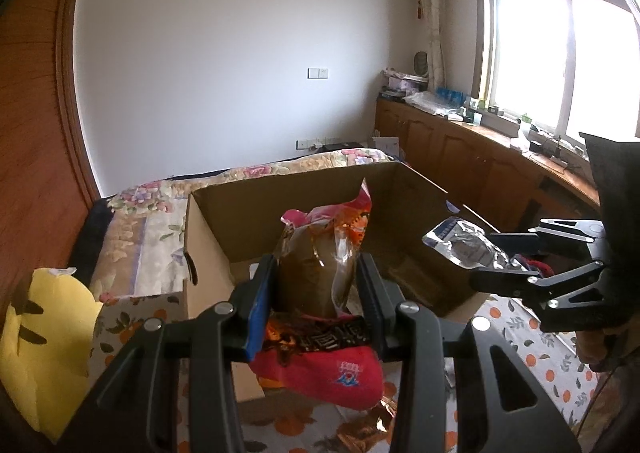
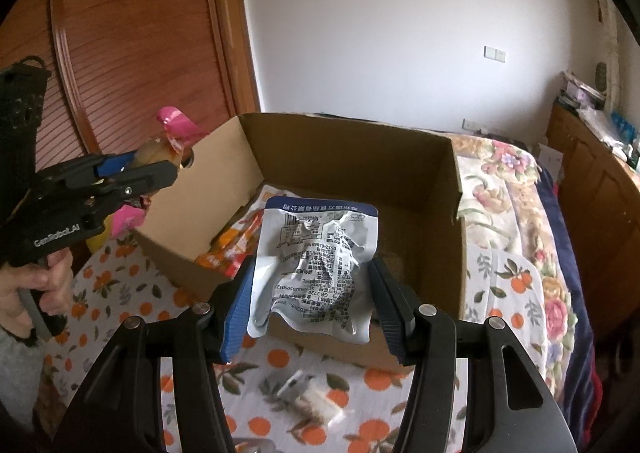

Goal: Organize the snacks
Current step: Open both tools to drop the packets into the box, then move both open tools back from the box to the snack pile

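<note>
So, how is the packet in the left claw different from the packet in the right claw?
The left claw holds a pink packet with clear film showing brown contents; the right claw holds a silver pouch covered in printed text. The pink packet looks bulky, the silver pouch flatter and crumpled. Both are gripped near the cardboard box.

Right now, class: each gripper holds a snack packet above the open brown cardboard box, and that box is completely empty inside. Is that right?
Not quite. The brown cardboard box is not empty: the right wrist view shows orange snack packets already lying inside. The rest holds.
</note>
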`<state>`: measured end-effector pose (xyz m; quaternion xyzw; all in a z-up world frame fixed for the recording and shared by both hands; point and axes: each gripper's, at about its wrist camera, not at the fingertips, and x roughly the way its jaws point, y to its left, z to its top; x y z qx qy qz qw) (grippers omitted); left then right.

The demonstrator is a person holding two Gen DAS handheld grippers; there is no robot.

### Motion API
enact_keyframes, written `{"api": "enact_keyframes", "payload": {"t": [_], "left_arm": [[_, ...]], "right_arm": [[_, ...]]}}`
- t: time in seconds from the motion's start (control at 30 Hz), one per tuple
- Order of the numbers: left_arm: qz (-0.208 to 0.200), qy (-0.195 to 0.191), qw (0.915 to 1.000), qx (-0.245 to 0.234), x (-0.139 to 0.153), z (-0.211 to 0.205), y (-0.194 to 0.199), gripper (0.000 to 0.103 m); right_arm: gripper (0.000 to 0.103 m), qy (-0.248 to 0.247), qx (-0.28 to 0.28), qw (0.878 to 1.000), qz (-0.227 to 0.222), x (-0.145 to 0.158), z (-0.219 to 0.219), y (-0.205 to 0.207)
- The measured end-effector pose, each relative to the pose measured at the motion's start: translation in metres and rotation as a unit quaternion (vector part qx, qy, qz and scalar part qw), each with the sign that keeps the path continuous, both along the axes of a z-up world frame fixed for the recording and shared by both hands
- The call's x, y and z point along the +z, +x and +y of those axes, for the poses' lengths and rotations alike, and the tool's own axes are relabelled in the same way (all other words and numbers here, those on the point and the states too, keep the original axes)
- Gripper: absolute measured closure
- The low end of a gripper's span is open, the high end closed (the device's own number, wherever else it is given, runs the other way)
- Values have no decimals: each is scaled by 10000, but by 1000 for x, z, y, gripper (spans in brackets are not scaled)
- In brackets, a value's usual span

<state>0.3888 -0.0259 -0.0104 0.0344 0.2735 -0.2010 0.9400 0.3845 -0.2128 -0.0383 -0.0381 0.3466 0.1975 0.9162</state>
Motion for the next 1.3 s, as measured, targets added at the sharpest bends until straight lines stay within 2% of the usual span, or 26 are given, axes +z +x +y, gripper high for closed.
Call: {"api": "enact_keyframes", "payload": {"t": [0.27,0.4,0.57,0.67,0.77,1.03,1.17,1.3], "left_arm": [[-30,74,10000,-22,0,-7,18,64],[110,60,9999,-51,-11,-9,24,63],[269,71,9996,6,-24,-13,25,62],[281,-5,9996,45,-22,-13,24,62],[211,99,9997,40,-19,-16,17,62],[78,161,9998,-86,-11,-16,-11,61],[-32,299,9994,-199,-8,-18,-37,61],[-20,234,9992,-339,-9,-17,-60,61]], "right_arm": [[47,133,-90,9999,57,-5,0,31],[46,140,-192,9995,212,-19,0,44],[46,62,-145,9993,345,-32,5,45],[44,124,-131,9989,431,-34,8,44],[44,240,-92,9987,450,-33,4,42],[44,379,43,9989,273,-15,4,6],[41,381,92,9991,133,-5,3,-26],[41,391,41,9992,8,1,-4,-58]]}}
